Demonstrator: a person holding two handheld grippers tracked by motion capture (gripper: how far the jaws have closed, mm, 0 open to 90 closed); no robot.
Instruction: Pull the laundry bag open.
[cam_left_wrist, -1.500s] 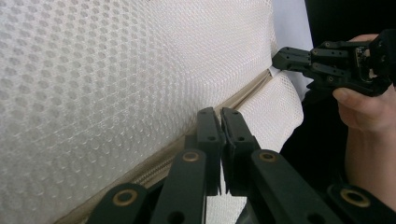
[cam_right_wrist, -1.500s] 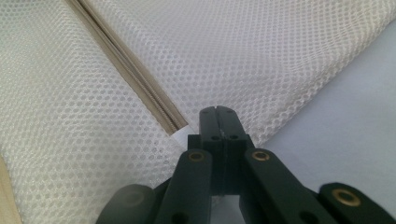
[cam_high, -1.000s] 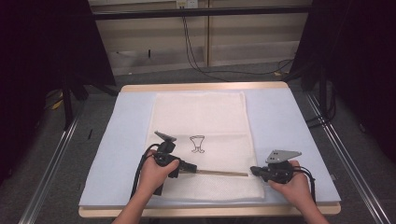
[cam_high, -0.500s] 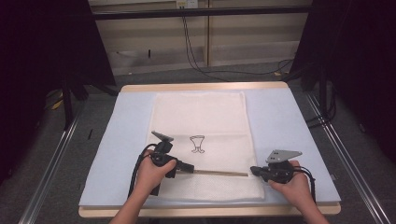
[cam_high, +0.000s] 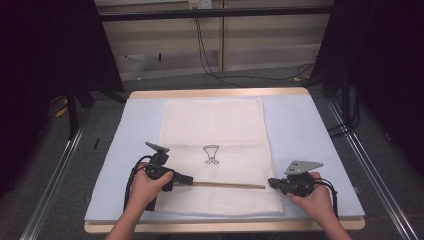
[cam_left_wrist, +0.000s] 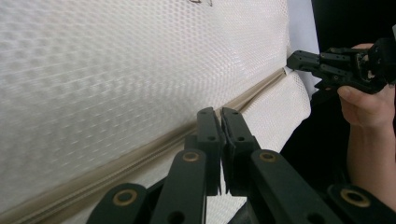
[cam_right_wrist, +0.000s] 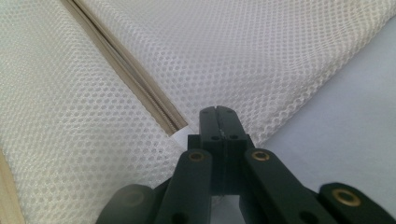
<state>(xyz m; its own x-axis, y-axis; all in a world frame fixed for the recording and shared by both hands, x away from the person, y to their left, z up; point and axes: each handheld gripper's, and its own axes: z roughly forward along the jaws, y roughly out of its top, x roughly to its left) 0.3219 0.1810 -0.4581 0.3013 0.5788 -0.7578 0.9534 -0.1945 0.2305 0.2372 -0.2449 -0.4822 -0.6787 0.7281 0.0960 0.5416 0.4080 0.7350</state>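
Mesh laundry bag (cam_high: 212, 145), flat on the bench (cam_high: 300, 125), zipper (cam_high: 227, 185) near its front edge. Left gripper (cam_high: 189, 180) pressed together at the zipper line; right gripper (cam_high: 272, 183) pinching the zipper's end. Risk: slider jams and mesh bunches if the right pinch slips.

The far half of the worktop (cam_high: 295, 107) is left open. Only the flat mesh bag (cam_high: 215, 125) is spread there.
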